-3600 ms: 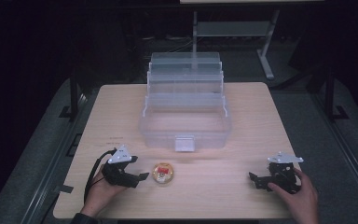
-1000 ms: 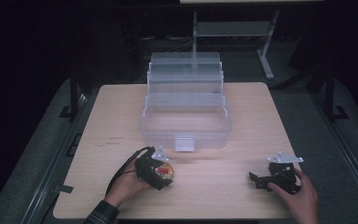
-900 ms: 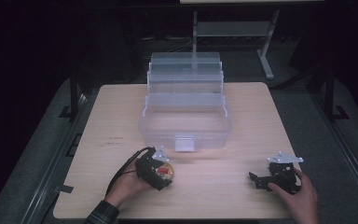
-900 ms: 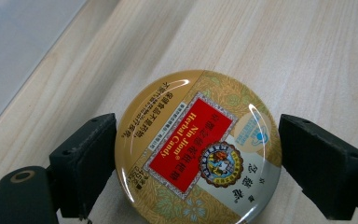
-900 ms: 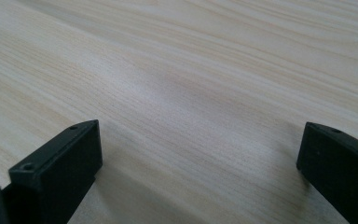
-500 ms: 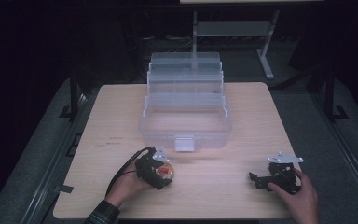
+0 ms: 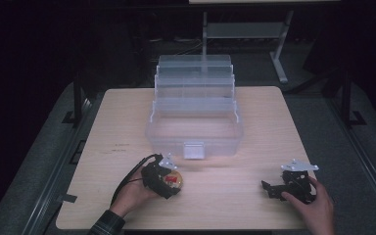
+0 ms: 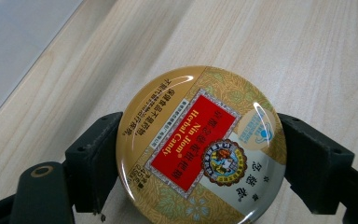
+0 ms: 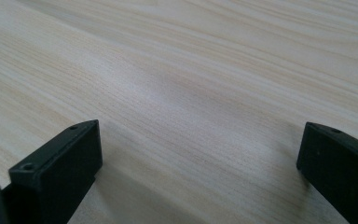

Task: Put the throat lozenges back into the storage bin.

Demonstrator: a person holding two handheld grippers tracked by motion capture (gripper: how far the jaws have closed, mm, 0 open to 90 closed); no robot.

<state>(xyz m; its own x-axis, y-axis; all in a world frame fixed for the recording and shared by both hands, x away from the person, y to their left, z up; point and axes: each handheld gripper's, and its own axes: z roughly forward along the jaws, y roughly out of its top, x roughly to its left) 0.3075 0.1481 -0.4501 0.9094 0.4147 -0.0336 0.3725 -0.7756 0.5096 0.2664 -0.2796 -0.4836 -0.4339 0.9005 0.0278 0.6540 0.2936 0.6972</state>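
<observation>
Left gripper [image 8: 200,154] has its fingers pinching the herbal candy tin [image 8: 200,145] flat on the bench; clear organizer box [image 7: 195,128] sits just ahead. Right gripper [image 9: 200,154] fingers spread, idle.

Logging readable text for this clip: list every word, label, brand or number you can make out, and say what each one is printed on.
"Nin Jiom" and "Herbal Candy": white letters on the red panel of the round candy tin lid, which sits between the jaws of the left gripper.
Chinese characters beside that red panel, the small print along the gold rim, and the round emblem and pale logo on the lid: too small to read.
Faint dark marks on the table in the high view: blurred, unreadable.
</observation>
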